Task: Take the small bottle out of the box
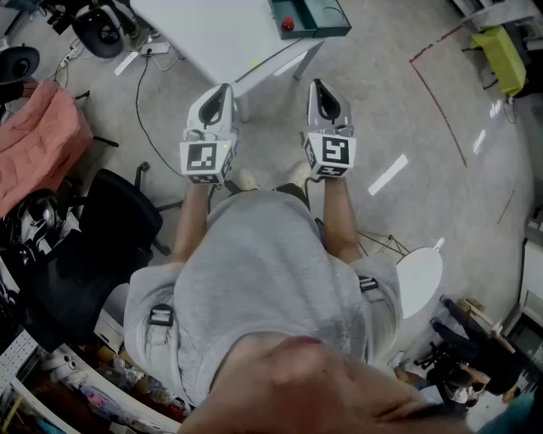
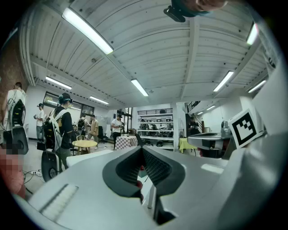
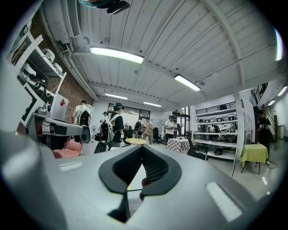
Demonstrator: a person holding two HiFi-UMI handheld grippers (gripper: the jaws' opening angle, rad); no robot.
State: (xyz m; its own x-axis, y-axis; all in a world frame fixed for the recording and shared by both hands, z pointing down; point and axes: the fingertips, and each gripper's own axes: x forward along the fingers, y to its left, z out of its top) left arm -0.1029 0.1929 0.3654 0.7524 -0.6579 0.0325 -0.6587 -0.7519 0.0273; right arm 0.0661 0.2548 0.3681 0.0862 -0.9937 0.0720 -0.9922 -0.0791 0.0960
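The left gripper and right gripper are silver-grey with black ribbed pads. Each carries a cube of black-and-white square markers. The box is dark teal, and a small red thing shows in it. The table is white. The floor is pale grey with a red line. The shirt is grey, the chair black, the cloth salmon pink. A far table wears a dark-and-white check.
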